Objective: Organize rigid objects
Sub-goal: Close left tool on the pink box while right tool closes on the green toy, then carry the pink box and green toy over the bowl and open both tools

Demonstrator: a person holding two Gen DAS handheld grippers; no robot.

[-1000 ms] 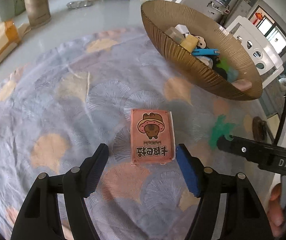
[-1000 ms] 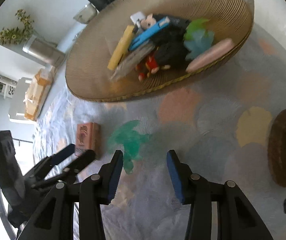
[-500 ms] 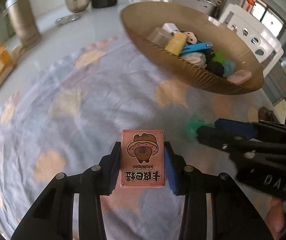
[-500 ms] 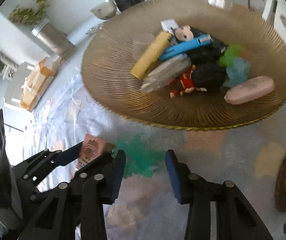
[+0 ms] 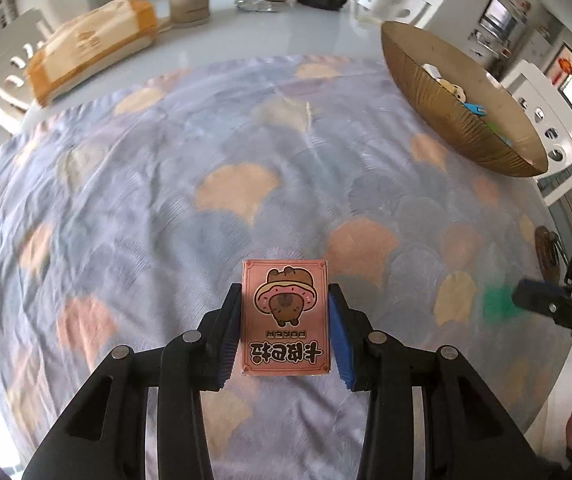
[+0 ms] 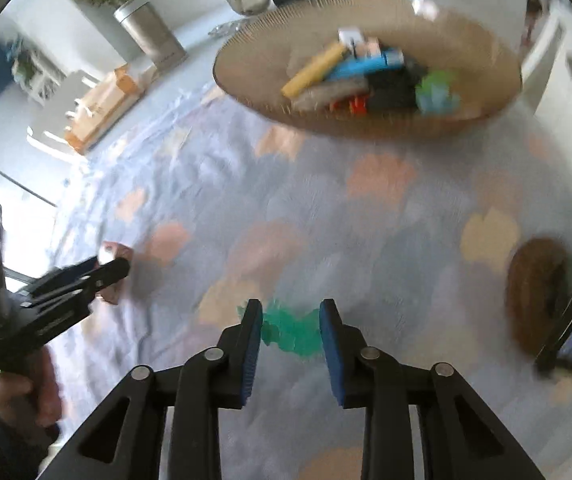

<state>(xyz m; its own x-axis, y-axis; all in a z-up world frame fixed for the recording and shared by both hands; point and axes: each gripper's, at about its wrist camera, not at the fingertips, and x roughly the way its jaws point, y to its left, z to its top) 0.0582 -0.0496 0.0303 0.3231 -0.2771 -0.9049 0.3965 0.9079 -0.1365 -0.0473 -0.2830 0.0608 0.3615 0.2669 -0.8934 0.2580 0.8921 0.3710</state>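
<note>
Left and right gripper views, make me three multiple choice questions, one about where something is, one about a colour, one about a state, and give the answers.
1. Where is the gold bowl?
A. on the patterned cloth, far right in the left wrist view
B. on a white chair
C. between the left gripper's fingers

2. What colour is the toy between the right gripper's fingers?
A. yellow
B. green
C. red

3. What state is the left gripper in?
A. wide open above the cloth
B. shut on nothing
C. shut on the pink card box

Answers:
1 A: the bowl stands on the cloth at the right of that view.
2 B: the green toy lies between the blue pads.
3 C: both pads press the sides of the box.
</note>
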